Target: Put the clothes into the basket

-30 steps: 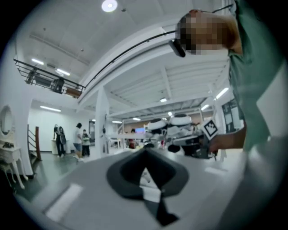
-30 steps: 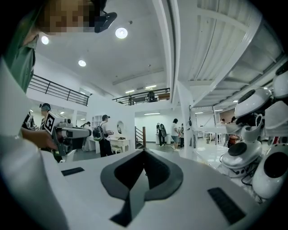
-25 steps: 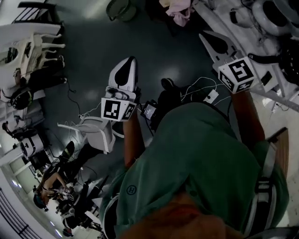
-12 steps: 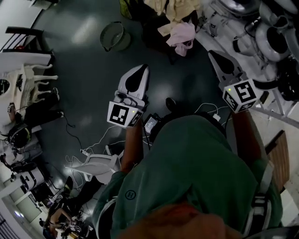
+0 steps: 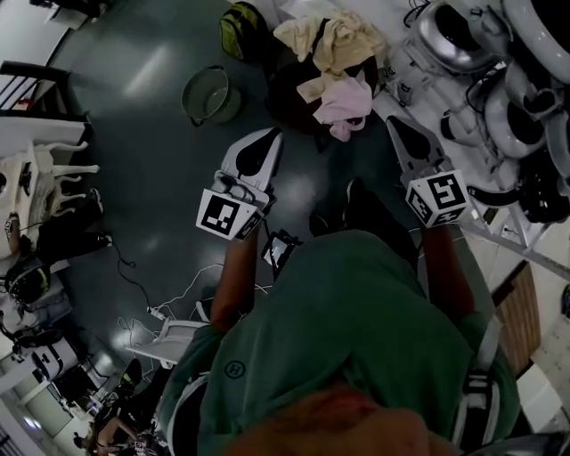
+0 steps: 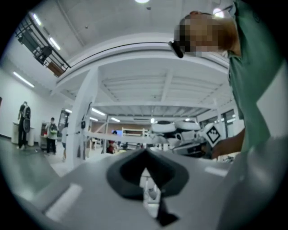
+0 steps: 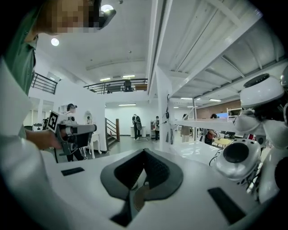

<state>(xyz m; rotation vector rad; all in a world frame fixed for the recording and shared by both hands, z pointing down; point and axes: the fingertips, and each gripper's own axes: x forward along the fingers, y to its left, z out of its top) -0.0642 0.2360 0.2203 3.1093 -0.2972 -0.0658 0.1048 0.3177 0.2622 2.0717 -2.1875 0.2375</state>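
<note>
A heap of clothes lies on the dark floor at the top of the head view: cream and yellow pieces (image 5: pixel 334 40) and a pink garment (image 5: pixel 346 98) draped over a dark mass I cannot identify. A round green tub (image 5: pixel 209 93) stands to their left. My left gripper (image 5: pixel 274 134) is shut and empty, its tip just short of the heap's left side. My right gripper (image 5: pixel 390 121) is also shut and empty, just right of the pink garment. The left gripper view (image 6: pixel 145 150) and right gripper view (image 7: pixel 144 150) look level across the hall and show no clothes.
White robot bodies (image 5: pixel 499 80) crowd the right side, close to my right gripper. White chairs (image 5: pixel 53 160) stand at the left, a tipped white chair (image 5: pixel 174 334) and cables (image 5: pixel 178 289) lie lower left. A yellow-green bag (image 5: pixel 239 20) sits behind the tub.
The clothes heap and green tub have come down into the head view from its top edge. Both grippers have travelled toward the heap and stayed shut and empty.
</note>
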